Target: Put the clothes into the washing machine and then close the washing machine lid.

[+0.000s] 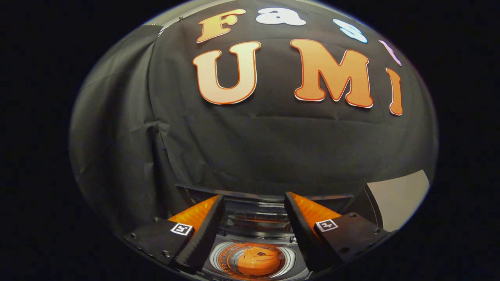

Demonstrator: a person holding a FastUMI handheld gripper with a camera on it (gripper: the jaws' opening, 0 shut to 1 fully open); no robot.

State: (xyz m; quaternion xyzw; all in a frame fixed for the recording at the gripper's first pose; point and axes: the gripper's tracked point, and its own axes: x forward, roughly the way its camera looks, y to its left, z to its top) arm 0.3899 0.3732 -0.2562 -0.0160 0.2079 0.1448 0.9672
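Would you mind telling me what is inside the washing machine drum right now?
Between the open claw's fingers, the washing machine drum holds one orange bundle, apparently the clothes, lying in its middle. The drum floor beneath it is covered, and the fingers hide the drum's sides.

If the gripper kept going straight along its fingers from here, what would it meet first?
Most likely the raised washing machine lid, which stands just beyond the open gripper, with the black cloth wall behind it. Nothing sits between the fingers. The open drum lies lower, under that line. Depth is hard to judge through the fisheye.
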